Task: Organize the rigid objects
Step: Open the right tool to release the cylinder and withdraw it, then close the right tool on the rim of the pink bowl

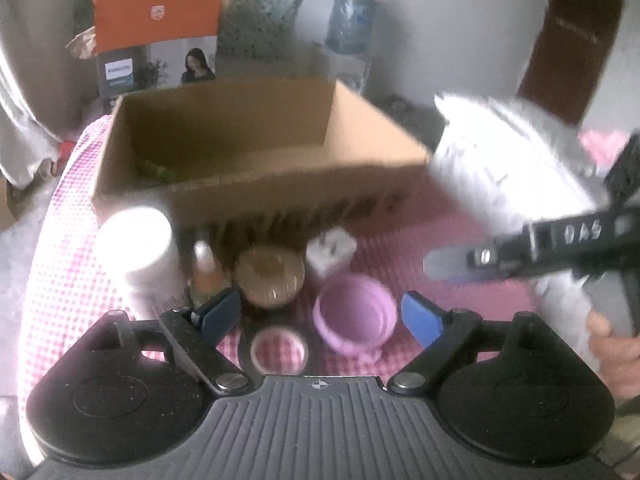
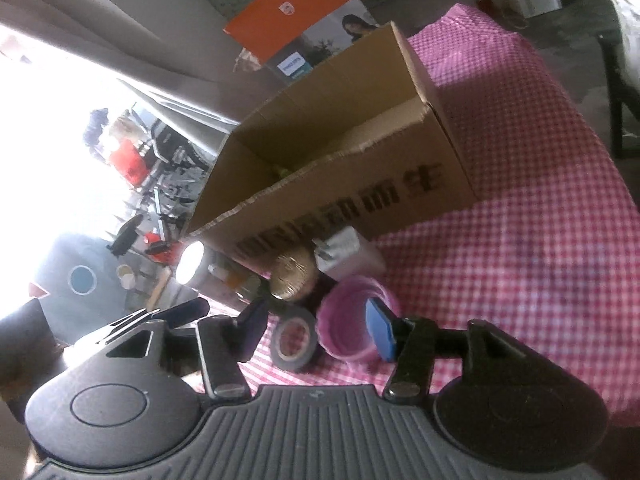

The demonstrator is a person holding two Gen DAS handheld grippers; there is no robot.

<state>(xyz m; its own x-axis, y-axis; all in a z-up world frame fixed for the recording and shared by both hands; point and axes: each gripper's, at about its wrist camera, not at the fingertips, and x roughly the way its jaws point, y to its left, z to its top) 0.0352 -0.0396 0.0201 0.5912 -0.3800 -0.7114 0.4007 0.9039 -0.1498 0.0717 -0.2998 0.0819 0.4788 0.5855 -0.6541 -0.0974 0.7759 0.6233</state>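
An open cardboard box stands on a pink checked cloth. In front of it lie a white bottle, a small orange bottle, a round golden lid, a white charger plug, a purple cup and a tape roll. My left gripper is open and empty just short of the tape and cup. My right gripper is open over the tape and cup. It also shows at the right in the left wrist view.
An orange and grey printed carton stands behind the box. Something green lies inside the box. A blue water jug is at the back. The cloth runs on to the right.
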